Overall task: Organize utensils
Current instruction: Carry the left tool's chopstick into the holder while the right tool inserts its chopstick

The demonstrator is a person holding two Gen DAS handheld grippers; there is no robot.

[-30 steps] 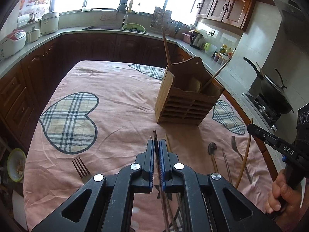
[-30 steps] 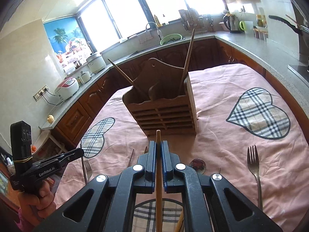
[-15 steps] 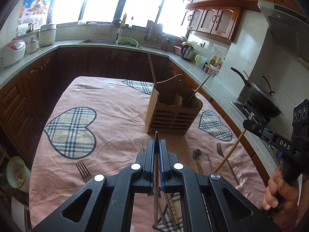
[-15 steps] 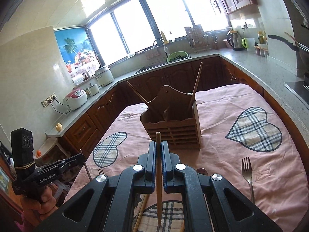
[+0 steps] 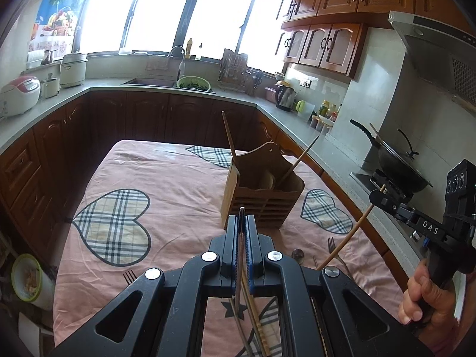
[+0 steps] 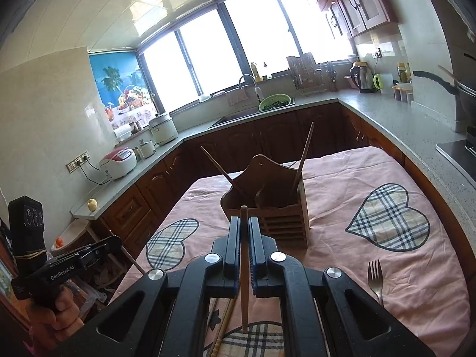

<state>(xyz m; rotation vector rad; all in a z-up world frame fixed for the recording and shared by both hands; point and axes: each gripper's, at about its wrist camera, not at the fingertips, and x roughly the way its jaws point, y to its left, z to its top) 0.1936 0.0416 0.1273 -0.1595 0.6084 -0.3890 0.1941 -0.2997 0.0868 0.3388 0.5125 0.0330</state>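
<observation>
- A dark, thin chopstick (image 5: 239,255) is pinched between the pressed-together jaws of the left gripper (image 5: 241,223); its tip stands just above the pads and its shaft hangs below them, clear of the cloth.
- A pale wooden chopstick (image 6: 244,267) is pinched the same way by the right gripper (image 6: 244,223), its lower end hanging above a plaid patch.
- The wooden utensil holder (image 5: 261,196) is seen ahead of both grippers, upright on the pink tablecloth (image 5: 178,184), with two sticks leaning out of it to either side.
- A fork (image 6: 374,279) is laid right of the right gripper; a spoon (image 5: 298,254) and more chopsticks lie beneath the grippers.
- Open cloth is left between the grippers and the holder; the table edge runs close on the right, beside the counter (image 6: 401,125).
</observation>
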